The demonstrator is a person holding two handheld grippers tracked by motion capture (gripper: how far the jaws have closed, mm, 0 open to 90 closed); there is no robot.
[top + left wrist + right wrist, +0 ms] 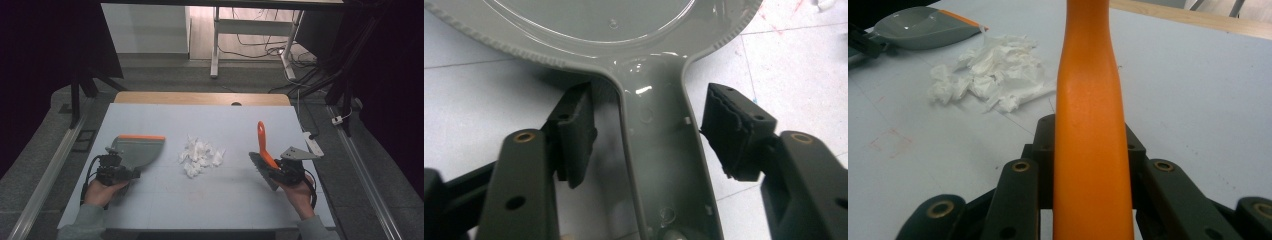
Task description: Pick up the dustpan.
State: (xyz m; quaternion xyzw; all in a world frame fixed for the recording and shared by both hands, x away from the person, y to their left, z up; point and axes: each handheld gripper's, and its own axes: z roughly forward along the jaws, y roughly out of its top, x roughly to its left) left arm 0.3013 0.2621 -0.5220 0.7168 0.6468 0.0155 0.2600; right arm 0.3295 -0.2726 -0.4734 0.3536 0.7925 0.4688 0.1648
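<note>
Sweeping the tissue pile (201,154) into the dustpan (138,150) looks like the job here, so treat the pile as your landmark. The dustpan lies flat on the table (165,200) just left of the pile, its orange lip turned away from you; the brush (263,152) stands right of the pile, handle up, bristles low. Your right gripper (1093,165) is clamped tight on the orange brush handle, which looks like smooth, stiff plastic, so it could twist in the pads if you push hard. Your left gripper (649,135) has its jaws spread either side of the dustpan's grey handle (664,165), with gaps showing on both sides and nothing pinched yet. That handle looks glossy and rigid, and the pan is probably light, so grip mid-handle, squarely across its sides, or it may skid when the brush presses in. The tissue seems crumpled, soft and nearly weightless; I'd expect it to scatter, so use slow, low strokes.
</note>
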